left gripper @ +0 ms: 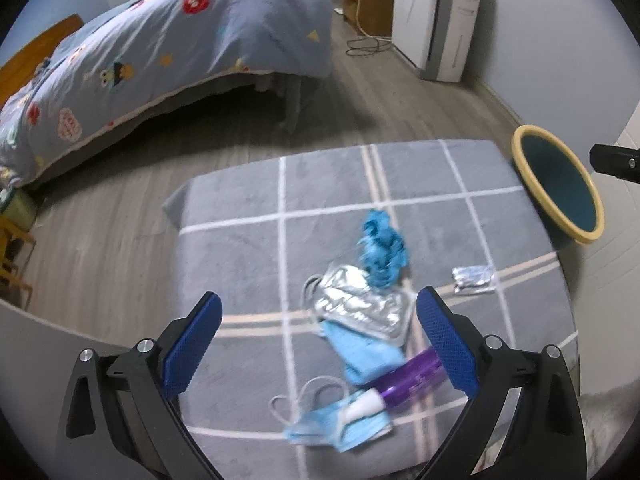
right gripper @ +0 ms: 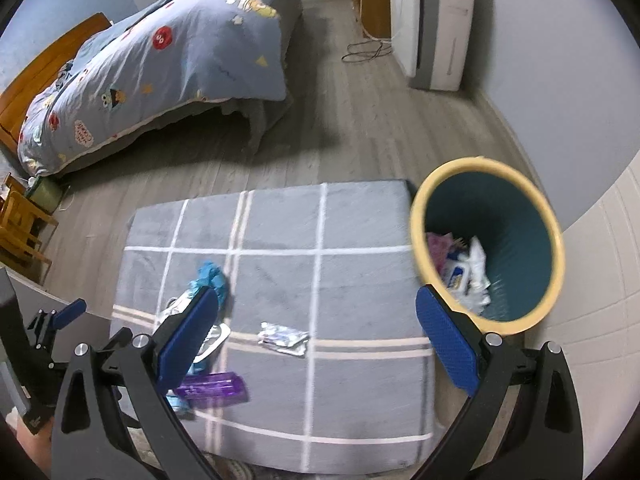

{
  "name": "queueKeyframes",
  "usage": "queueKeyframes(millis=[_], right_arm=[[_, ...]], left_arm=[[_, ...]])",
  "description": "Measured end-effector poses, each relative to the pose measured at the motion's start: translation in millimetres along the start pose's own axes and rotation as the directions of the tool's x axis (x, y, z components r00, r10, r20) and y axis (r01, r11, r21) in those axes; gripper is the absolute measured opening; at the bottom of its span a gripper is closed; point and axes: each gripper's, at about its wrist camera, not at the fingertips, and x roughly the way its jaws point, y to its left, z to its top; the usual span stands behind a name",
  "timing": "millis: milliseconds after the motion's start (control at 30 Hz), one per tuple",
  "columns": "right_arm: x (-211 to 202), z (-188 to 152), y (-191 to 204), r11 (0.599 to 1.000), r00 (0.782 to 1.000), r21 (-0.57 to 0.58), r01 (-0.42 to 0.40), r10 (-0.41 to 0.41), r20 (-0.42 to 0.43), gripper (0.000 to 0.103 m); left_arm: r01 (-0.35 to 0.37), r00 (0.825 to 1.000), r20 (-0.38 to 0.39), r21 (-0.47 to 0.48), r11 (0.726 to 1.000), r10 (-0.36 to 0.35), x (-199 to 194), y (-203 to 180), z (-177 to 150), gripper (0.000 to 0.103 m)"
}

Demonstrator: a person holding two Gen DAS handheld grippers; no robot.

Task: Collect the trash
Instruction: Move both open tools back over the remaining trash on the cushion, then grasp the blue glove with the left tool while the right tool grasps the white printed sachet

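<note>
A: Grey mat (left gripper: 248, 240) carries the trash: silver bag (left gripper: 360, 308), blue wad (left gripper: 382, 250), masks (left gripper: 340, 426), purple bottle (left gripper: 408, 378), foil packet (right gripper: 284, 338). Which first?

B: Likely the silver bag. Lower the left gripper (left gripper: 320, 340) straight down and centre both pads before closing.

A: Gripper states?

B: Left: wide open, holding nothing, poised above the pile. Right gripper (right gripper: 318, 334): wide open, holding nothing, raised beside the bin (right gripper: 420, 216), which already contains trash.
</note>
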Motion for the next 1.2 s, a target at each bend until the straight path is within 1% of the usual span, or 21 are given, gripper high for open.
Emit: queueKeyframes(millis=[100,200,400,533,600,700,733,833,867,967,1000,1033,1100,1200], right_arm=[[14.3,-2.7,9.6,1.000,1.000,-0.004,-0.002,0.002,-0.024,0.097],[30.7,-6.1,17.0,1.000,0.999,-0.007,0.001,-0.001,-0.053,0.097],[60.5,-17.4,32.0,0.999,0.992,-0.046,0.029,-0.035,-0.124,0.097],[82.0,-25.4,40.3,0.997,0.982,-0.067,0.035,-0.047,-0.181,0.097],[90.8,-28.5,41.7,0.998,0.978,-0.063,0.027,-0.040,-0.206,0.097],[107.9,-35.7,38.3,0.999,0.967,-0.034,0.030,-0.037,-0.253,0.097],[115.2,-38.6,35.3,1.000,0.962,-0.006,0.021,-0.021,-0.272,0.097],[126.8,-42.4,31.0,0.999,0.955,0.033,0.014,-0.003,-0.295,0.094],[130.8,-43.5,31.2,0.999,0.953,0.038,0.010,0.002,-0.304,0.091],[141.4,-46.1,36.1,0.999,0.944,0.035,-0.006,0.017,-0.328,0.086],[143.6,-46.5,37.9,0.999,0.942,0.034,-0.009,0.020,-0.334,0.081],[146.8,-47.8,40.1,0.999,0.940,0.034,-0.012,0.023,-0.341,0.079],[151.8,-49.9,44.0,1.000,0.936,0.019,0.000,0.007,-0.352,0.078],[158.2,-50.7,50.2,1.000,0.933,-0.008,0.013,-0.014,-0.360,0.073]], left_arm=[[-0.018,1.000,-0.016,-0.014,1.000,0.018,3.0,12.6,-4.7,0.097],[-0.028,1.000,-0.013,-0.040,0.999,0.027,2.4,23.5,-6.4,0.097],[-0.023,1.000,-0.008,-0.077,0.997,0.022,3.7,39.5,-7.4,0.097],[-0.010,0.999,-0.031,-0.112,0.994,0.007,12.2,50.7,-6.9,0.097],[-0.009,0.999,-0.037,-0.122,0.992,0.004,15.7,54.5,-5.8,0.097],[-0.016,0.999,-0.043,-0.125,0.992,0.010,20.1,57.1,-3.6,0.097],[-0.012,0.999,-0.043,-0.127,0.992,0.007,20.8,57.3,-2.6,0.097],[-0.005,0.999,-0.038,-0.126,0.992,0.000,21.5,56.0,-0.9,0.097],[-0.005,0.999,-0.038,-0.122,0.992,0.000,22.1,54.6,-0.6,0.097],[-0.010,0.999,-0.046,-0.104,0.995,0.005,24.8,51.2,-0.9,0.097],[-0.010,0.999,-0.049,-0.102,0.995,0.005,25.7,50.5,-1.1,0.097],[-0.010,0.999,-0.053,-0.100,0.995,0.005,26.8,50.4,-1.0,0.097],[-0.010,0.998,-0.059,-0.100,0.995,0.004,28.8,50.0,-1.2,0.097],[-0.009,0.998,-0.067,-0.099,0.995,0.002,31.6,49.8,-1.4,0.097]])
